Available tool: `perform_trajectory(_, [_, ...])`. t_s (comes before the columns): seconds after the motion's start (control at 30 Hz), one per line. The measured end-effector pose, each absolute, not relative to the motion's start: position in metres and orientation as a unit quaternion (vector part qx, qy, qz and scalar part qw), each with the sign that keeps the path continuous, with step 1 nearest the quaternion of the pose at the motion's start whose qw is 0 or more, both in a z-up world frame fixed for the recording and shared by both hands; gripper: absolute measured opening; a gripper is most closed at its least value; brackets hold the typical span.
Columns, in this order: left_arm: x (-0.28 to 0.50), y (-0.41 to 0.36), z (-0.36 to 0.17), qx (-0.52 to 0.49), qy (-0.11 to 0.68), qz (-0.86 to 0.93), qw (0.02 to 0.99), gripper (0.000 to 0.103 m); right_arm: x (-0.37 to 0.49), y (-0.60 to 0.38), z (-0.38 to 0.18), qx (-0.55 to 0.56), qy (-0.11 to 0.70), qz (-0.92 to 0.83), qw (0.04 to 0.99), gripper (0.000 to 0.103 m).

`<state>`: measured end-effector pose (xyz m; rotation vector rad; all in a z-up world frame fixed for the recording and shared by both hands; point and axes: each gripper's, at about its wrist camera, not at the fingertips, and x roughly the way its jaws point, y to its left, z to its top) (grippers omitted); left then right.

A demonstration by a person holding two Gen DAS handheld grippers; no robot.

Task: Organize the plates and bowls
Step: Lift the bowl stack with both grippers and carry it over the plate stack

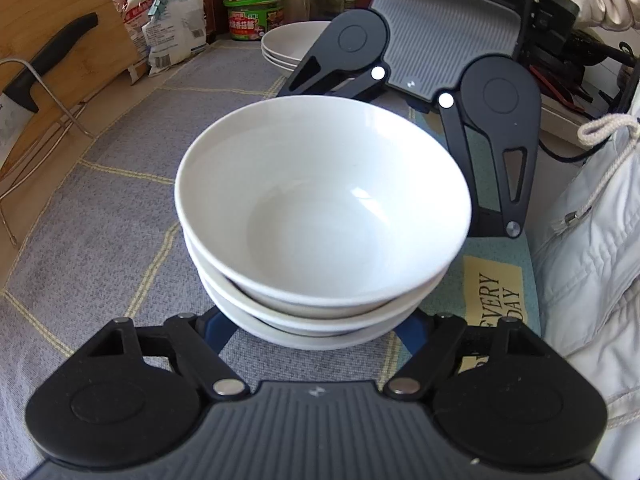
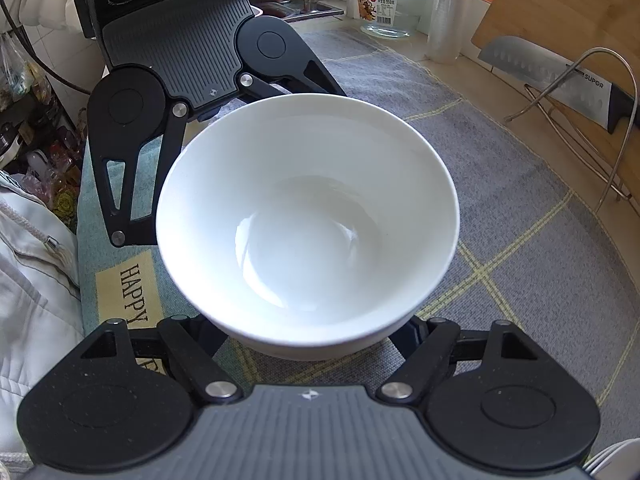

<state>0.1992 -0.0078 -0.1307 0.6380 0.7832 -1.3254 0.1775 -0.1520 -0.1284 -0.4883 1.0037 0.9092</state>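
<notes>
Left gripper and right gripper both spread wide, flanking the bowl stack on the table. Stacking looks finished; next, probably shift it beside the plates, needing a firm two-sided clamp.

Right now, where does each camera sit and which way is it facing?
Left wrist: on the left claw, looking across the bowl stack toward the right claw; own fingers show below.
Right wrist: on the right claw, facing over the stack at the left claw; own fingers show below.
Shared: the stack, both claws, grey cloth.
</notes>
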Motion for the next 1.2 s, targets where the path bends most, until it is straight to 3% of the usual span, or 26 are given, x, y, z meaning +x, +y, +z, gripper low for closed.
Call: perform_trajectory(1.2, [0.174, -0.051, -0.105, 0.285, 0.336, -0.566, 0.697, 0.08, 0.164, -0.193, -0.092, -0.243, 0.448, 0.426, 0.747, 0.084])
